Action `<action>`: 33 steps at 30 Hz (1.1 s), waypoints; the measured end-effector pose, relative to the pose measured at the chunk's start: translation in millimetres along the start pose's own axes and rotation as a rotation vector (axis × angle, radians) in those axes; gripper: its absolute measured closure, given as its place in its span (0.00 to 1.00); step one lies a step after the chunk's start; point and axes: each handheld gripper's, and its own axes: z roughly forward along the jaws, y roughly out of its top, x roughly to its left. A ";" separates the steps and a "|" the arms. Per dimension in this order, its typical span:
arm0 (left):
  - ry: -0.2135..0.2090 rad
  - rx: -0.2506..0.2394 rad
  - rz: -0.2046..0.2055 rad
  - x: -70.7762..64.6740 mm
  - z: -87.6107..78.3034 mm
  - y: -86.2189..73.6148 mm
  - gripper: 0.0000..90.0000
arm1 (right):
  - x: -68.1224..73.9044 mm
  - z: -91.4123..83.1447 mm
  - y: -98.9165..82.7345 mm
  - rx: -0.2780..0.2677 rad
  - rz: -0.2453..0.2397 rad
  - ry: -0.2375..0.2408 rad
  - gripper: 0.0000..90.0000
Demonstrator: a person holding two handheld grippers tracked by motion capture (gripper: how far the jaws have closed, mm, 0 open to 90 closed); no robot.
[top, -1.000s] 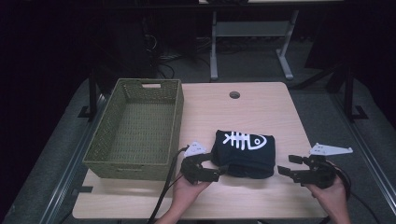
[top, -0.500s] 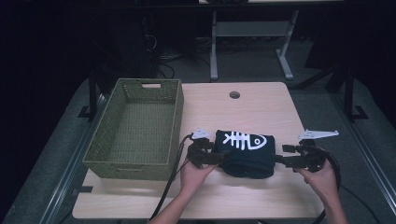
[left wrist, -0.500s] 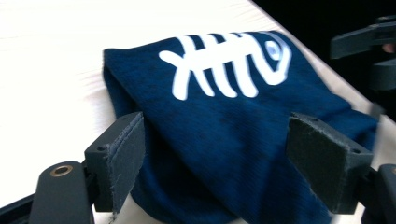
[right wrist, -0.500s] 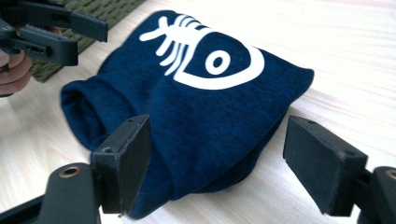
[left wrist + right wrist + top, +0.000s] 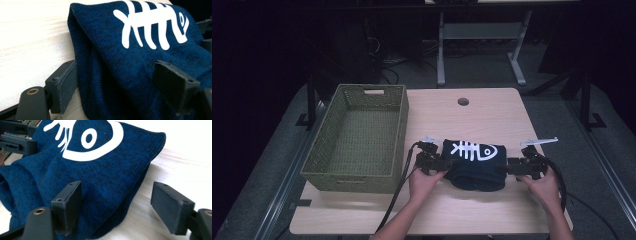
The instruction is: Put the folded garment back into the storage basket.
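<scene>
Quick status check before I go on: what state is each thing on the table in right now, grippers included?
Navy garment: folded, lying flat on the table, fish-skeleton print up.
Left gripper: open, jaws straddling the garment's left edge.
Right gripper: open, one jaw over the garment's right edge, the other over bare table.
Wicker basket: upright, empty.
Table: grommet hole uncovered.

In the left gripper view the folded sweater [image 5: 130, 62] runs off the top, right and bottom edges, and its white fish-bone print [image 5: 152, 23] is clipped at the top. In the right gripper view the print [image 5: 90, 140] is cut off too. High view: forearms cut at the bottom edge, gripper jaw state too small to tell.
</scene>
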 end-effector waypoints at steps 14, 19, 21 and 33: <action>-0.043 0.039 -0.019 -2.6 4.9 -1.2 0.36 | 6.9 14.6 -1.8 0.022 0.006 -0.022 0.48; -0.067 0.038 -0.019 -3.7 5.5 -1.5 0.48 | 9.0 16.5 -2.1 0.014 0.011 -0.010 0.59; -0.083 0.035 -0.015 -4.3 5.4 -1.9 0.57 | 10.2 16.8 -2.2 0.015 0.020 -0.003 0.66; -0.166 0.020 -0.041 -3.2 0.2 -0.9 0.78 | 13.4 9.3 -2.5 -0.005 0.041 0.047 0.81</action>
